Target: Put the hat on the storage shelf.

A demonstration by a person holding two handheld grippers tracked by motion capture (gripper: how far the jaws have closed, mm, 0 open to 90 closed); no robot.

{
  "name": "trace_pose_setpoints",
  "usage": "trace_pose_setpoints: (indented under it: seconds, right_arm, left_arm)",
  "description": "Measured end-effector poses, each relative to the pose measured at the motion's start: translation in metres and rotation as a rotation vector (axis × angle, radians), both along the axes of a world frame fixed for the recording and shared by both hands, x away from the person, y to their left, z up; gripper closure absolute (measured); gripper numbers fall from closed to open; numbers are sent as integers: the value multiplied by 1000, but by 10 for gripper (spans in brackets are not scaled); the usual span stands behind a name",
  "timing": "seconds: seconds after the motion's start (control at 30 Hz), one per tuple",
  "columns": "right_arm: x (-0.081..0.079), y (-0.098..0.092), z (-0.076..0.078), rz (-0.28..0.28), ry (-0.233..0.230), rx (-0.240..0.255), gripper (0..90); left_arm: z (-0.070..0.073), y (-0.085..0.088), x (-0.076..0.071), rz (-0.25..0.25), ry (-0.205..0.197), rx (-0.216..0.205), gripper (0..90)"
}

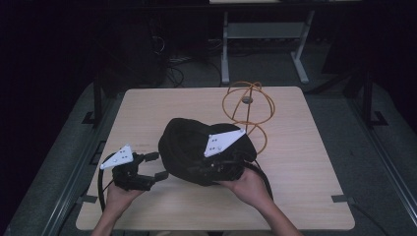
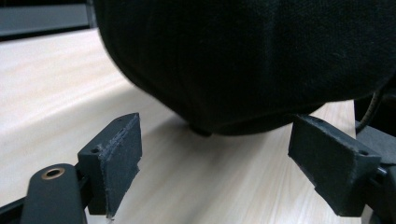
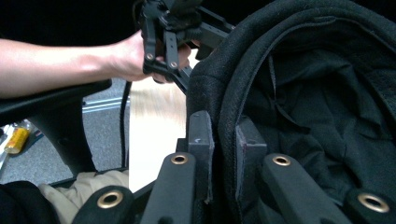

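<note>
Black hat [image 1: 189, 142] gripped at its rim by right gripper [image 3: 223, 154] fingers, lifted off table [image 1: 305, 162]; left gripper [image 1: 156, 165] fingers wide open, empty; wire stand [image 1: 248, 105] unloaded.

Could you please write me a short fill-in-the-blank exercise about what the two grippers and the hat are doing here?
1. The right gripper is clamped on the rim of the black ____.
2. The left gripper has its jaws ____, with nothing between them.
3. The wire stand behind the hat is coloured ____.
4. Everything rests on or above a light ____ table.

Missing words: hat; open; orange; wooden
</note>
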State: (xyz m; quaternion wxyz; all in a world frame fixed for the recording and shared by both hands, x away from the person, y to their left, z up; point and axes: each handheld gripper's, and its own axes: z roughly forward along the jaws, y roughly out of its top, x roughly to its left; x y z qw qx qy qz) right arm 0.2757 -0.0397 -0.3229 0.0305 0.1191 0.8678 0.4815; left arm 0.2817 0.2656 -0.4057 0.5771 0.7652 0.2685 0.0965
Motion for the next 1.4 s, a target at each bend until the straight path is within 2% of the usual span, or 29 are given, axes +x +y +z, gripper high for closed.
trace_pose_setpoints:
  seconds: [0.03,0.07,0.13,0.3,0.37,0.4,0.5,0.53,0.63,0.77,0.87,1.07,1.13,1.17,1.33,1.37,1.4]
  right_arm:
    - [1,0,5,6,7,13,798]
    - [2,0,6,10,12,19,798]
    - [3,0,10,20,19,23,797]
    - [4,0,15,38,31,36,798]
    - [4,2,20,50,28,37,799]
    - [4,2,20,50,28,37,799]
    - [3,4,22,52,20,31,799]
    - [4,4,23,46,17,33,799]
    - [4,1,25,37,18,47,798]
    - [6,-5,26,23,25,71,795]
    - [8,-12,28,5,41,107,789]
    - [8,-17,29,-4,37,145,779]
    - [8,-22,31,-13,45,173,760]
    - [8,-22,31,-13,45,173,760]
    - [11,-33,33,-29,58,220,715]
    - [11,-33,33,-29,58,220,715]
    - [11,-37,33,-39,57,235,687]
  left_arm:
    - [3,-2,2,-4,-17,-6,168]
    - [3,-2,2,-4,-17,-6,168]
    - [6,-8,5,-29,-20,-36,168]
    - [10,-19,7,-30,-41,-26,175]
    - [10,-22,9,-22,-47,-15,253]
    - [9,-24,9,-15,-57,-14,253]
    - [11,-25,10,-15,-85,-18,457]
    - [12,-25,11,-16,-89,-38,578]
    - [15,-25,11,-19,-108,-50,718]
    - [20,-24,11,-21,-116,-55,813]
    - [27,-21,10,-21,-126,-63,838]
    - [44,-18,6,-20,-153,-72,846]
    - [54,-18,4,-19,-171,-61,847]
    - [54,-18,4,-19,-171,-61,849]
    - [81,-23,4,-27,-217,9,851]
    - [81,-23,4,-27,-217,9,851]
    - [91,-25,4,-26,-231,22,851]
